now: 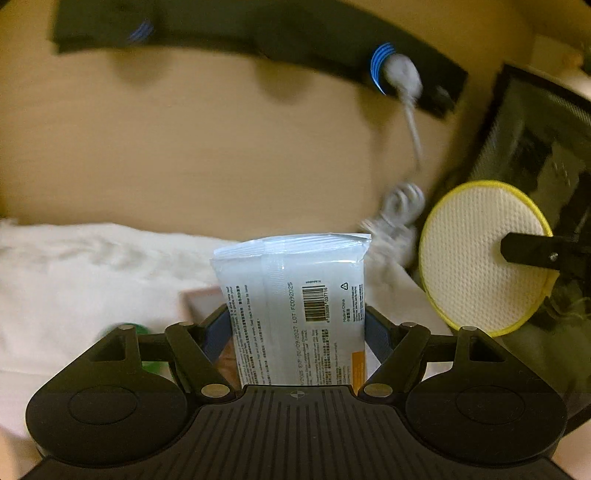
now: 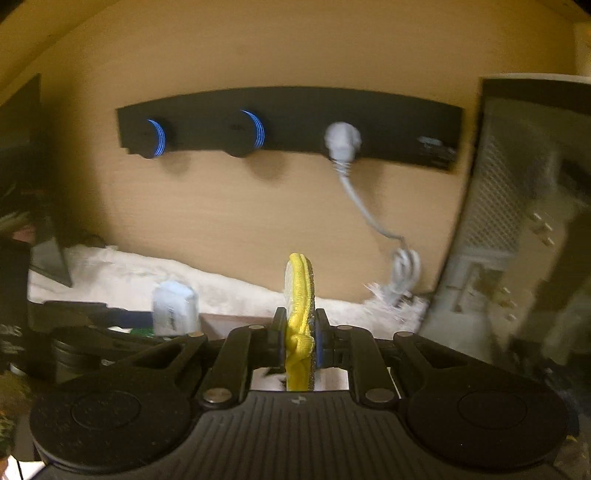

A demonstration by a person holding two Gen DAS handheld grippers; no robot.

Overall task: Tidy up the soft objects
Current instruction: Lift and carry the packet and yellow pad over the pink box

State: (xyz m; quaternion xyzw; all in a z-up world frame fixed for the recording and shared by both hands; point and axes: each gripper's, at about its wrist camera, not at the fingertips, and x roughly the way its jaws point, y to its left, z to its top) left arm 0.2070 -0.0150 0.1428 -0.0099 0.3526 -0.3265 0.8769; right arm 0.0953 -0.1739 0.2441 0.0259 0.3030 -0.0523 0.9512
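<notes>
Left wrist: left tool (image 1: 295, 325) clamps wipes pack (image 1: 295, 295), hiding its base; right tool (image 2: 300, 332) pinches sponge (image 2: 299, 295).

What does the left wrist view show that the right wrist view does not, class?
Only the left wrist view shows the barcode and print on the pale blue plastic wipes packet and the round white textured face of the yellow-edged sponge pad. Only the right wrist view shows that pad edge-on, clamped in the right gripper, and two blue-ringed knobs sharply. Both show the black wall strip, the grey plug and cable, and the white fluffy cloth.
</notes>
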